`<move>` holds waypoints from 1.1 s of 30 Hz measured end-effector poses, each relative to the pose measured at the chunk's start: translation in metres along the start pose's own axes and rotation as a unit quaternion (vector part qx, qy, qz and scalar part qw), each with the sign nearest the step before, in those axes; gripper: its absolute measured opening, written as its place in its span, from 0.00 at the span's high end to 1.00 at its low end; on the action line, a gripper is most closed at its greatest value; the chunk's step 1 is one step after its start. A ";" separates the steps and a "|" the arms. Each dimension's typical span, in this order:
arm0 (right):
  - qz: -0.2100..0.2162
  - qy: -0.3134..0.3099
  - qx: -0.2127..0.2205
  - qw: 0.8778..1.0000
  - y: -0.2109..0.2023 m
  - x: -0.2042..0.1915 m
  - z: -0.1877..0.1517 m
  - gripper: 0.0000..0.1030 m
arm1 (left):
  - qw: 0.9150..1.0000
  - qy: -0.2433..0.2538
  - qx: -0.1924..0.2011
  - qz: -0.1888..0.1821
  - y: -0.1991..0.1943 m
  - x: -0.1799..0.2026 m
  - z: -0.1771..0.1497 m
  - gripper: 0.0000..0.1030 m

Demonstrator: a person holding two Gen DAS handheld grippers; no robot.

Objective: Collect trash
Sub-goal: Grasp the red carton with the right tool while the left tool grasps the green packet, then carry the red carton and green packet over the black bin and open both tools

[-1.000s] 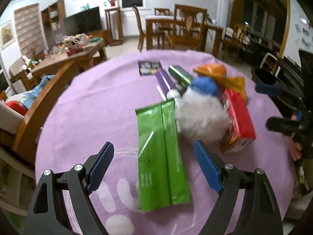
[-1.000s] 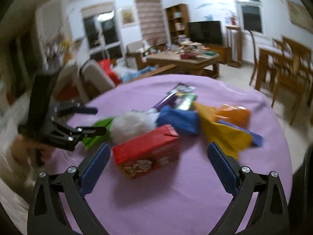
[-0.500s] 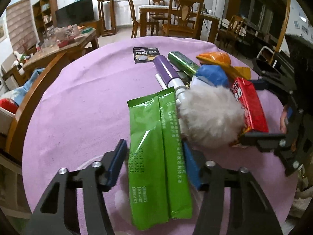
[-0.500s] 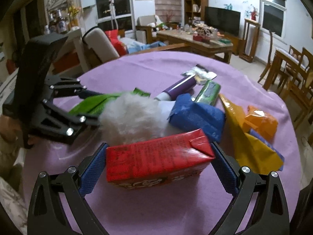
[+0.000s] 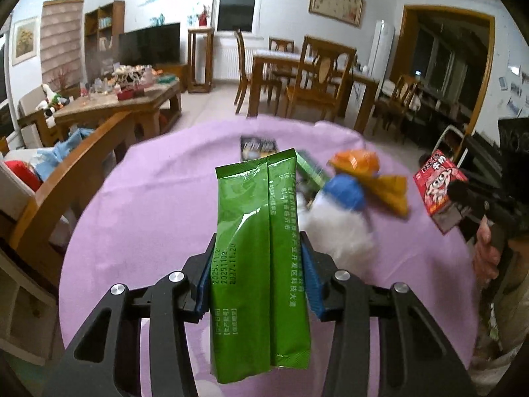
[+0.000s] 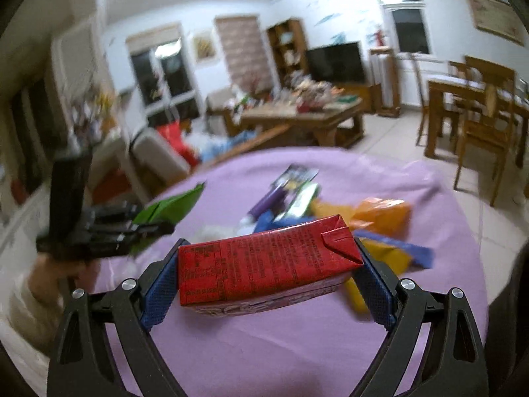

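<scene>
The left gripper (image 5: 258,284) is closed on a green packet (image 5: 259,264); its blue pads (image 5: 310,284) press both long sides, and the packet is lifted above the purple tablecloth (image 5: 158,218). The right gripper (image 6: 264,278) is closed on a red carton (image 6: 264,264), also held above the cloth. On the table, near each other, lie a white fluffy ball (image 5: 340,231), a blue wrapper (image 5: 344,192), an orange bag (image 5: 357,162), a yellow wrapper (image 5: 391,192) and a purple tube (image 6: 266,203).
</scene>
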State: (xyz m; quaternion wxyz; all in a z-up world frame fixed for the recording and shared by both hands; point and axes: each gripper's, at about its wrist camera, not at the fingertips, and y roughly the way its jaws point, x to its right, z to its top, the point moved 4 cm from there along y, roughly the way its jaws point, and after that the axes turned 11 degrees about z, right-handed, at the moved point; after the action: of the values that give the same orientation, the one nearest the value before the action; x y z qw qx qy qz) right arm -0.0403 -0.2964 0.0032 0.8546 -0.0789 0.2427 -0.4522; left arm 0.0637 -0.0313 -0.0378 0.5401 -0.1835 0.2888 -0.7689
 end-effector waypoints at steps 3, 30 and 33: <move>-0.018 0.031 0.052 0.998 -0.036 0.019 0.008 0.11 | 1.000 0.000 0.018 -0.016 -0.008 0.015 0.013 0.56; -0.253 0.169 0.290 0.907 -0.312 0.206 -0.052 0.11 | 0.962 0.098 0.067 -0.245 0.041 0.342 0.084 0.56; -0.261 0.180 0.293 0.902 -0.322 0.222 -0.062 0.11 | 0.960 0.107 0.057 -0.254 0.053 0.361 0.080 0.56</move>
State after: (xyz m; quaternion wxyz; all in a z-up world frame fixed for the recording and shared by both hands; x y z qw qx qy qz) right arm -0.2020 -0.6574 -0.0127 0.6318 0.1976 0.2199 -0.7165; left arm 0.0238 -0.4028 -0.0210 0.3028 -0.1369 0.2448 -0.9109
